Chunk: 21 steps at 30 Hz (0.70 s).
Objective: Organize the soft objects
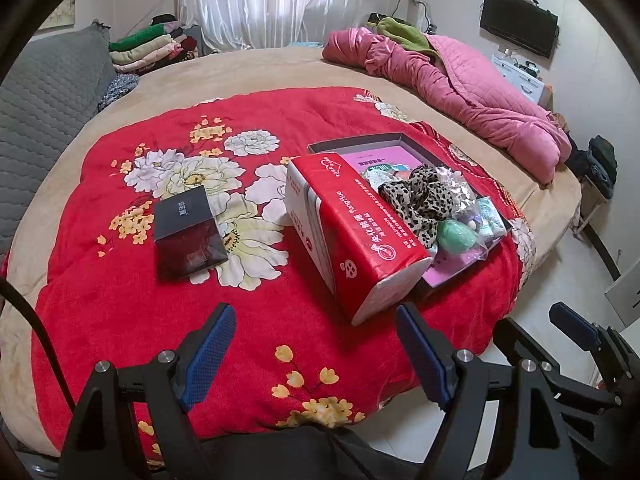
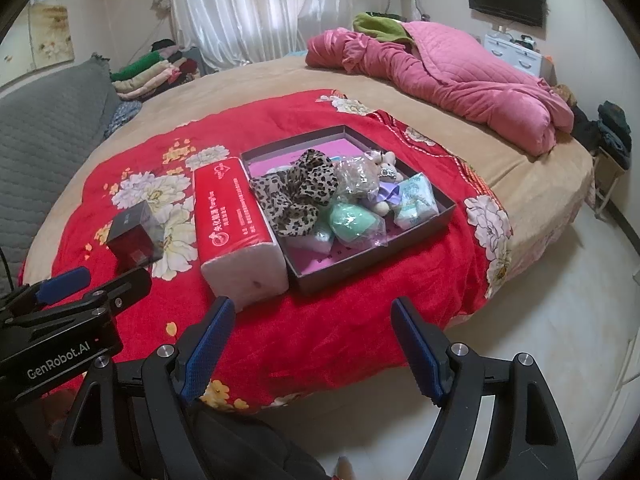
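Note:
A shallow dark box [image 2: 448, 210] with a pink floor lies on the red floral blanket [image 2: 328, 320]. In it are a leopard-print cloth [image 2: 300, 192], a mint-green pouch [image 2: 352, 220], a small plush toy [image 2: 386, 172], a clear crinkly bag [image 2: 356, 178] and a pale tissue packet [image 2: 416, 200]. A red tissue pack [image 2: 228, 216] lies against the box's left side. A dark cube box [image 2: 134, 240] sits further left. My left gripper [image 1: 316, 348] is open and empty before the red pack [image 1: 352, 232]. My right gripper [image 2: 312, 340] is open and empty before the box.
The blanket covers a round tan bed [image 2: 520, 184]. A pink quilt [image 2: 460, 80] lies at the far right. Folded clothes [image 2: 156, 72] are stacked at the back left beside a grey quilted headboard [image 2: 44, 132]. White tiled floor [image 2: 540, 320] lies to the right.

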Each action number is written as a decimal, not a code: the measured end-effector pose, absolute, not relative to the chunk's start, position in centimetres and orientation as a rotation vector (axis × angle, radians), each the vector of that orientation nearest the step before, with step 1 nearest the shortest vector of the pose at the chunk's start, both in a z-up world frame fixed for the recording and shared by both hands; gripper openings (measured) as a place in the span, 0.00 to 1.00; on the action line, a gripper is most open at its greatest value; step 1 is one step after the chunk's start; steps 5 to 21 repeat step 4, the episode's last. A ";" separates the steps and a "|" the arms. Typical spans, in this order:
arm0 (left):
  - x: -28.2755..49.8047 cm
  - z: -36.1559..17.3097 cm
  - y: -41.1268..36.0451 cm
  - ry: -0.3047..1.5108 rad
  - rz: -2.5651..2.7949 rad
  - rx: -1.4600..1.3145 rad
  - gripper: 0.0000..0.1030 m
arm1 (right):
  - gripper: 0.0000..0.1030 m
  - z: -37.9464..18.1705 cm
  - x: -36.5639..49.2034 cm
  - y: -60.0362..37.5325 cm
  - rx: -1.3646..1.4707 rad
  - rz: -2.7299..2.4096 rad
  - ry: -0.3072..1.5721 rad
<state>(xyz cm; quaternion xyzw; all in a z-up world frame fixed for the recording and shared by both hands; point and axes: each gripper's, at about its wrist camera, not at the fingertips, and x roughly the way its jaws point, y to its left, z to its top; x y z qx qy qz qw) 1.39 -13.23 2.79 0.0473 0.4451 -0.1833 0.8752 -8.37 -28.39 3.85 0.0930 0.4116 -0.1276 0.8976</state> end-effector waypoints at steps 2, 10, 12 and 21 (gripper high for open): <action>1.4 2.8 -13.2 0.930 -0.380 0.099 0.79 | 0.79 3.9 -8.4 -28.4 0.193 -0.264 0.853; 1.4 2.8 -13.1 0.928 -0.369 0.104 0.79 | 0.79 3.9 -8.4 -28.3 0.191 -0.264 0.852; 1.4 2.8 -13.1 0.928 -0.369 0.104 0.79 | 0.79 3.9 -8.4 -28.3 0.191 -0.264 0.852; 1.4 2.8 -13.1 0.928 -0.369 0.104 0.79 | 0.79 3.9 -8.4 -28.3 0.191 -0.264 0.852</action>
